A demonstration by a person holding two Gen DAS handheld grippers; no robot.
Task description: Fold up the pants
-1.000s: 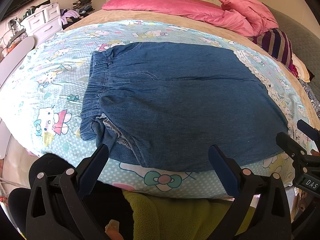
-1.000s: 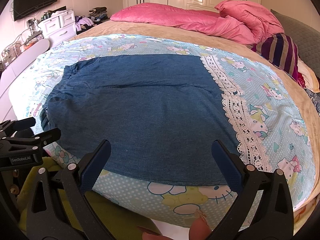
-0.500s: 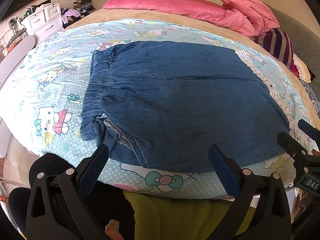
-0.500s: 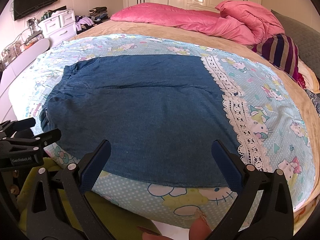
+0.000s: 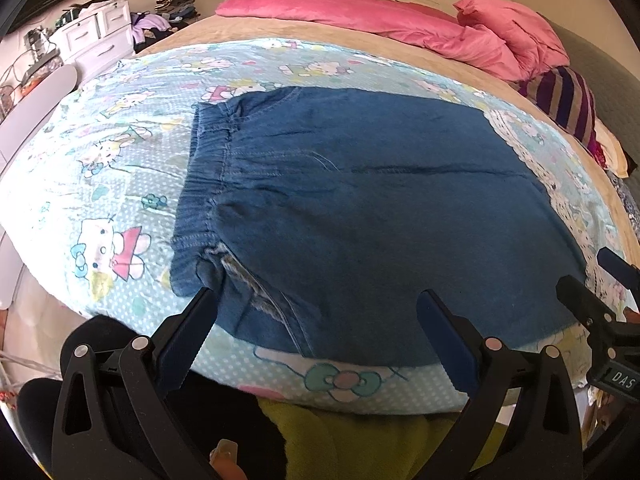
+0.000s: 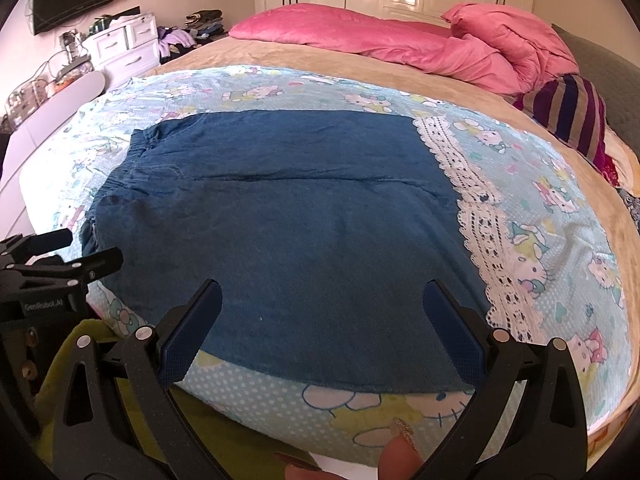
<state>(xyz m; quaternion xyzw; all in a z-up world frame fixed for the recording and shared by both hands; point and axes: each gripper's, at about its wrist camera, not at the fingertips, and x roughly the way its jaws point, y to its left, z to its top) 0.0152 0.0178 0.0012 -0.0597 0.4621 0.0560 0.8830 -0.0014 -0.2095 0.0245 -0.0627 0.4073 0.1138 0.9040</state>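
Note:
Blue denim pants point(image 5: 380, 216) lie flat on the cartoon-print sheet point(image 5: 112, 168), elastic waistband at the left, white lace-trimmed hems point(image 6: 476, 216) at the right. They also show in the right wrist view point(image 6: 288, 232). My left gripper point(image 5: 316, 316) is open and empty, hovering over the pants' near edge by the waist corner. My right gripper point(image 6: 320, 312) is open and empty, over the near edge toward the hem end. Each gripper shows at the edge of the other's view.
The bed's front edge runs just below the pants. A pink duvet point(image 6: 384, 40) and a striped pillow point(image 6: 572, 112) lie at the far side. White drawers point(image 6: 124, 48) stand at the far left. Yellow-green fabric point(image 5: 360, 440) is under the grippers.
Both grippers have edged slightly forward toward the pants' near edge. The pants have not moved.

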